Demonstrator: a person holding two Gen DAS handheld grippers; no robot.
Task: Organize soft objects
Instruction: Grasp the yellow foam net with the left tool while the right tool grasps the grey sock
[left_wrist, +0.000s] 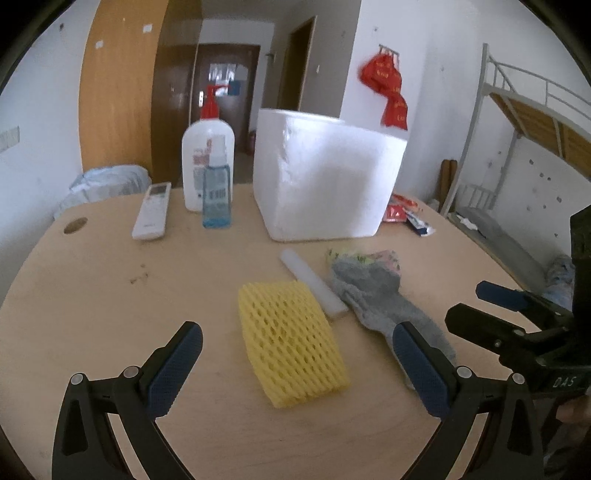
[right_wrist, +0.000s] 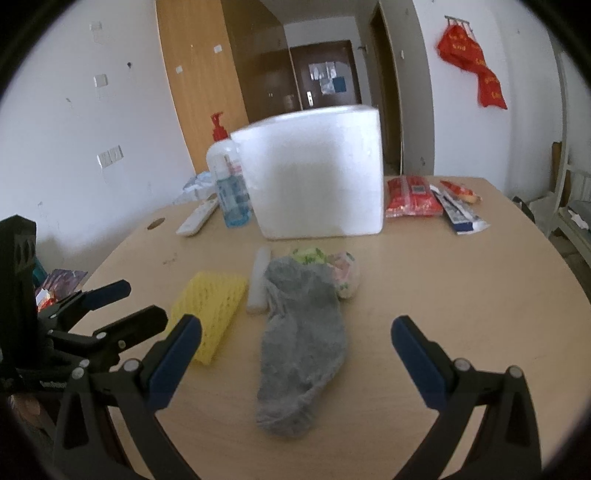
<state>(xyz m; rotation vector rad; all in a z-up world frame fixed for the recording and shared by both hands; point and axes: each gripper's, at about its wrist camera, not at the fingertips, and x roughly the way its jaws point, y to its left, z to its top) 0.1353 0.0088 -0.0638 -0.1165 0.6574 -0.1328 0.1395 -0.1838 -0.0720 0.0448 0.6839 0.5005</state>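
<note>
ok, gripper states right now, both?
Left gripper: open, empty, over the yellow foam net.
Right gripper: open, empty, over the grey sock.

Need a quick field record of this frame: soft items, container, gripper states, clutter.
soft items: yellow foam net, grey sock, white foam strip, patterned cloth partly under the sock
arrangement: all lie loose on the table, in front of the box
container: white foam box, inside hidden
left gripper: open, holding nothing, net ahead between its fingers
right gripper: open, holding nothing, sock ahead between its fingers
clutter: remote, pump bottle, blue spray bottle, red packet
</note>
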